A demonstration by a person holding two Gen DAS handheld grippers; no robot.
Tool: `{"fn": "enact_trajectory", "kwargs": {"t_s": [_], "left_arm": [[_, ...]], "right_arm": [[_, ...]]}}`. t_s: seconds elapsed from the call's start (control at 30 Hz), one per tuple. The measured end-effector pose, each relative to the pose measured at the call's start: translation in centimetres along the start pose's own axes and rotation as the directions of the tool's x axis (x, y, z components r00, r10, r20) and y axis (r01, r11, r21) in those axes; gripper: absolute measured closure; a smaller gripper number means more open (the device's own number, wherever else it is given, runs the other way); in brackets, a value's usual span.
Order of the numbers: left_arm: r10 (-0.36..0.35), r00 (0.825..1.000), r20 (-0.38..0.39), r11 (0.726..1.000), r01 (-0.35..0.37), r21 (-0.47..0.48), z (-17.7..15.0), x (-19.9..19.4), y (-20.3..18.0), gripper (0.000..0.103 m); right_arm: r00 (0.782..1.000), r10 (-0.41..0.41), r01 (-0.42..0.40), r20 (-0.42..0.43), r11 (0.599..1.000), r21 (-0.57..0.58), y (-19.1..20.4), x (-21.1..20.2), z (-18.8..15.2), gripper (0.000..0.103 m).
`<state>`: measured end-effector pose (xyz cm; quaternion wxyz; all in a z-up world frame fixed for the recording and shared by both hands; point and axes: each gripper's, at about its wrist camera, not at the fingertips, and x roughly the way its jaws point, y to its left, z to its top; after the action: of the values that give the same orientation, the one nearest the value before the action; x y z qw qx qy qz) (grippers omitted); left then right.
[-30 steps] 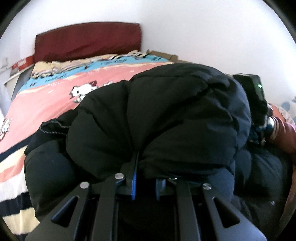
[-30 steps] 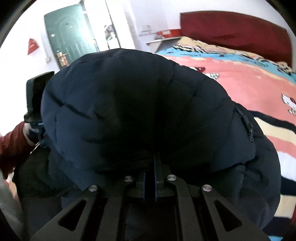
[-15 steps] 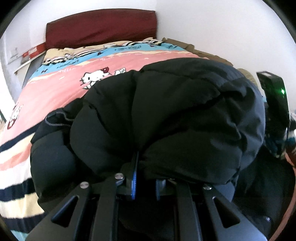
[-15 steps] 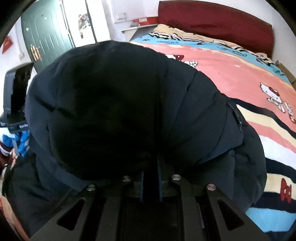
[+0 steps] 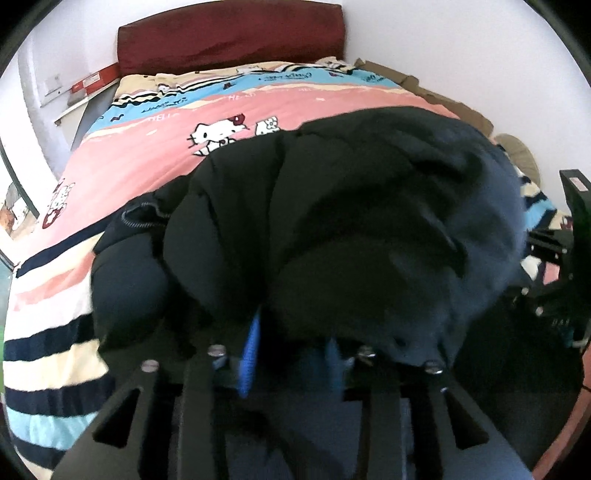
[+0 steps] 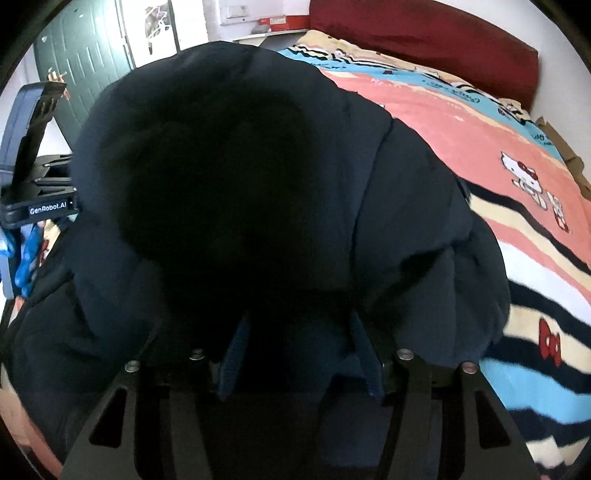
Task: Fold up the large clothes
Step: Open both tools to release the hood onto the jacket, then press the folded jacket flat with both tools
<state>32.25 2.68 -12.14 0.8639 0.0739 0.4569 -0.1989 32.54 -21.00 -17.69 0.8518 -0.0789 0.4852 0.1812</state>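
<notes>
Jacket [image 5: 351,221], dark navy and puffy, heaped on the bed [image 5: 155,162] and filling the middle of both wrist views. No containers anywhere. In the left wrist view, at 9 o'clock: striped cartoon-cat bedspread, pink and blue bands, running up to a dark red headboard [image 5: 229,33] at 12 o'clock. At 6 o'clock, left gripper [image 5: 291,350], low and level, pointing into the padded bulk; blue fingers [image 5: 249,354] spread with a clear gap, jaws parted, fabric bulging over and between them, no pinch visible. At 3 o'clock, the other hand-held device, black, partly hidden behind the jacket's edge.

Over to the right wrist view, at 9 o'clock: the left device's black body with a white label, beside the jacket. At 11 o'clock, a green door [image 6: 88,66]. Dead centre, jacket again [image 6: 258,184], a big rounded fold blocking most of the bed. At 6 o'clock, right gripper [image 6: 299,354], blue fingers [image 6: 232,354] wide apart, cloth draped across them, gripping nothing firmly. At 3 o'clock, bedspread stripes [image 6: 535,258]; at 1 o'clock, headboard. Some motion blur along the jacket's lower edge in the left view.
</notes>
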Motion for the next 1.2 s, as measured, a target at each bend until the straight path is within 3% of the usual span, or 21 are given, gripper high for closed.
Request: {"fn": "enact_trajectory", "kwargs": {"t_s": [0.07, 0.17, 0.27, 0.37, 0.5, 0.73, 0.9, 1.0, 1.1, 1.2], "left_arm": [[-0.032, 0.999, -0.022, 0.999, 0.032, 0.004, -0.8, -1.3, 0.1, 0.056], [-0.049, 0.999, -0.013, 0.999, 0.049, -0.011, -1.2, -3.4, 0.7, 0.056], [-0.062, 0.997, 0.034, 0.996, 0.064, -0.068, 0.8, -5.5, 2.0, 0.055], [-0.070, 0.994, 0.084, 0.989, 0.080, -0.125, 4.4, -6.1, 3.1, 0.053], [-0.057, 0.993, 0.103, 0.984, 0.073, -0.163, 10.1, -4.0, 3.7, 0.051], [-0.070, 0.995, 0.066, 0.977, 0.081, -0.197, 15.3, 2.8, 3.9, 0.051], [-0.068, 0.998, 0.010, 0.985, 0.069, -0.157, 14.2, 7.3, 2.7, 0.051], [-0.047, 0.999, 0.006, 0.990, 0.048, -0.134, 12.3, 9.4, 2.8, 0.050], [-0.079, 0.996, 0.033, 0.982, 0.084, -0.169, 10.5, 10.7, 3.6, 0.050], [-0.050, 0.998, 0.035, 0.988, 0.055, -0.147, 9.9, 11.4, 3.1, 0.050]], "right_arm": [[1.000, 0.015, -0.015, -0.012, 1.000, -0.007, -0.4, -1.1, -1.1, 0.047], [1.000, 0.023, -0.023, -0.014, 1.000, 0.003, -1.6, -2.4, -1.7, 0.045], [1.000, 0.014, -0.015, 0.024, 0.999, 0.041, -3.5, -4.2, -1.2, 0.043], [0.996, 0.011, -0.019, 0.091, 0.996, 0.087, -4.9, -5.8, 1.4, 0.039], [0.986, -0.009, -0.013, 0.169, 0.992, 0.125, -6.3, -5.8, 7.9, 0.035], [0.980, 0.010, -0.051, 0.197, 0.978, 0.200, -6.9, -0.7, 15.8, 0.032], [0.985, 0.048, -0.084, 0.165, 0.973, 0.217, -5.9, 3.9, 16.9, 0.031], [0.990, 0.063, -0.090, 0.126, 0.970, 0.224, -5.7, 6.8, 15.6, 0.030], [0.995, 0.044, -0.062, 0.090, 0.976, 0.210, -5.5, 9.0, 14.0, 0.030], [0.996, 0.033, -0.050, 0.088, 0.979, 0.197, -5.4, 10.5, 12.5, 0.030]]}}
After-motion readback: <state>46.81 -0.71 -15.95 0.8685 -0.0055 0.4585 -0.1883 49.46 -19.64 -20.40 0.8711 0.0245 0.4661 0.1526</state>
